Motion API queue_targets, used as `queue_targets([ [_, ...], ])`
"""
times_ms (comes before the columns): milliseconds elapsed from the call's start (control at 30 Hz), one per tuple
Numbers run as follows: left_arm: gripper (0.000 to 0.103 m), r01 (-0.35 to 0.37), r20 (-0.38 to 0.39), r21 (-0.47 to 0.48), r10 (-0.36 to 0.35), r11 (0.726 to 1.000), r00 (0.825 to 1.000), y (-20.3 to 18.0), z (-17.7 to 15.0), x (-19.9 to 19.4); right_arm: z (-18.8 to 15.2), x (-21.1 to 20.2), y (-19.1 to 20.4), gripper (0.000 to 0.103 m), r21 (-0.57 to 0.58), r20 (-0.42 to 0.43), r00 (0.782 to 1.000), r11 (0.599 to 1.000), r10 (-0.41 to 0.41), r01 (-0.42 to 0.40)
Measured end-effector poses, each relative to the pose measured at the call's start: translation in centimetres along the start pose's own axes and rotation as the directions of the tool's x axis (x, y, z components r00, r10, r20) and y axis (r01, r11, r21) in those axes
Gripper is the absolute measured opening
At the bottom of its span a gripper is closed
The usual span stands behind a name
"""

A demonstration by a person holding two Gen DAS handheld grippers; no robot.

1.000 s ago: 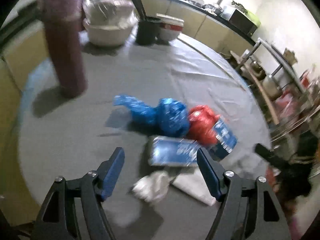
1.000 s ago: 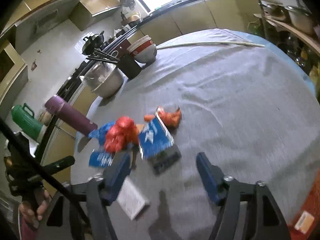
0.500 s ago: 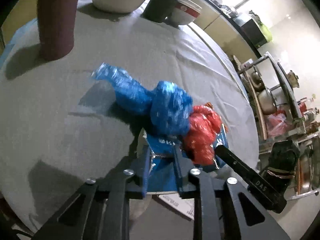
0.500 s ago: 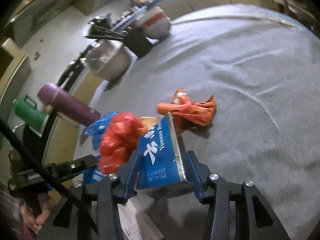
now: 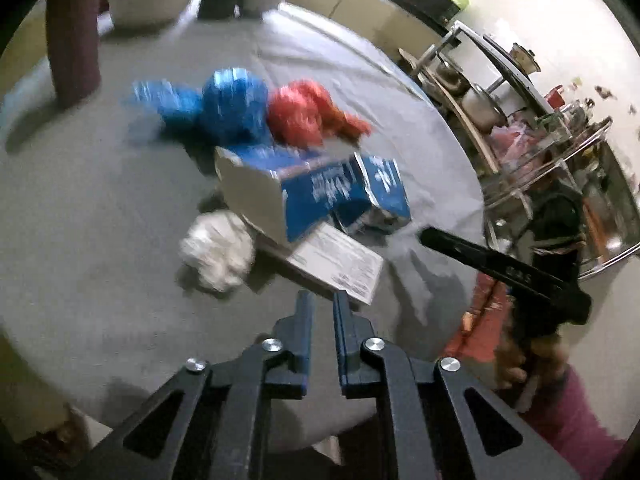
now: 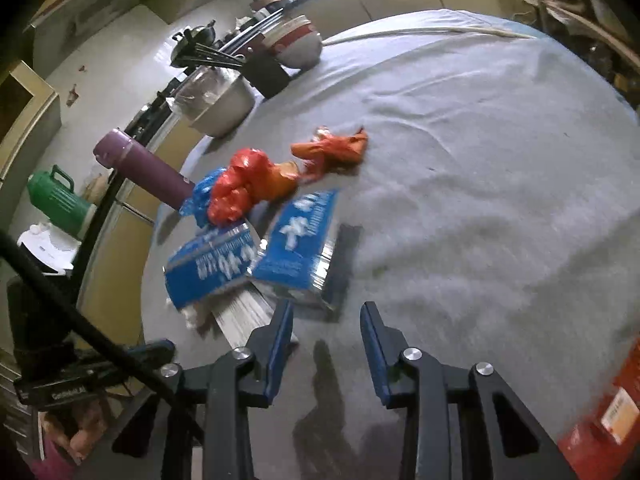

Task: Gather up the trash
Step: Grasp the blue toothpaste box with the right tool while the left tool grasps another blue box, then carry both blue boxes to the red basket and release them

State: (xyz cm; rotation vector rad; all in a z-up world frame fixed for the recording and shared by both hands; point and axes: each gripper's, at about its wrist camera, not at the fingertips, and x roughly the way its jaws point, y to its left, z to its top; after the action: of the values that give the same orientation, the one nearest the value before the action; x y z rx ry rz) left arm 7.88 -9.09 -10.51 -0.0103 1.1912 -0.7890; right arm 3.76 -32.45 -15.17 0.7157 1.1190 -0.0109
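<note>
Trash lies in a heap on the grey round table (image 6: 480, 184): a blue crumpled bag (image 5: 224, 108), a red crumpled bag (image 5: 298, 114), an orange wrapper (image 6: 332, 148), two blue cartons (image 5: 316, 192) (image 6: 298, 236), a white paper wad (image 5: 218, 246) and a printed paper slip (image 5: 340, 264). My left gripper (image 5: 322, 300) is nearly shut and empty, just short of the slip. My right gripper (image 6: 326, 312) is partly open and empty, just short of the right blue carton.
A purple flask (image 6: 144, 168), a metal bowl (image 6: 218, 106), a black cup with chopsticks (image 6: 268, 72) and a red-and-white bowl (image 6: 298, 42) stand along the table's far rim. A shelf with pots (image 5: 500, 100) stands beyond the table. A green jug (image 6: 56, 196) is off the table.
Both grippers have pulled back from the heap. The left, shut around a blue carton before, is now clear of it. The right has let go of its carton and opened.
</note>
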Motion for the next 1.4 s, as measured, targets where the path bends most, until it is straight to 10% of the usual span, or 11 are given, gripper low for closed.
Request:
queue_targets([
  [133,0.082,-0.115,0.157,-0.002,0.113,0.993,0.981,1.0,3.1,-2.5,1.1,-1.4,-0.8,0.077,0.122,0.061,0.996,0.99,0.059,-0.067],
  [233,0.083,-0.159,0.219,0.008,0.154,0.987,0.964,2.0,5.6,-2.6,2.2,-0.9,0.5,0.077,0.105,0.067,0.995,0.991,0.074,-0.08],
  [400,0.083,-0.065,0.074,0.024,0.063,0.998,0.995,3.3,8.1,1.6,3.6,2.0,2.1,0.077,0.108,-0.002,1.0,0.994,0.009,-0.009],
  [667,0.082,0.12,0.041,0.016,-0.12,0.993,0.992,3.3,7.3,4.3,4.0,6.8,2.2,0.061,0.107,-0.131,0.991,0.994,-0.023,0.037],
  [833,0.063,0.125,0.027,0.124,-0.13,0.984,0.991,0.8,5.8,4.1,3.9,4.3,-0.6,0.059,0.121,-0.06,0.995,0.989,-0.081,0.088],
  [1300,0.078,-0.178,-0.017,0.278,0.19,0.944,0.982,-6.0,4.7,8.0,3.6,2.0,-3.3,0.063,0.136,-0.035,0.978,0.969,-0.205,0.208],
  [1400,0.058,-0.155,0.022,0.251,0.154,0.956,0.988,-5.8,4.8,7.2,3.2,1.1,-3.7,0.059,0.127,-0.008,0.983,0.974,-0.185,0.185],
])
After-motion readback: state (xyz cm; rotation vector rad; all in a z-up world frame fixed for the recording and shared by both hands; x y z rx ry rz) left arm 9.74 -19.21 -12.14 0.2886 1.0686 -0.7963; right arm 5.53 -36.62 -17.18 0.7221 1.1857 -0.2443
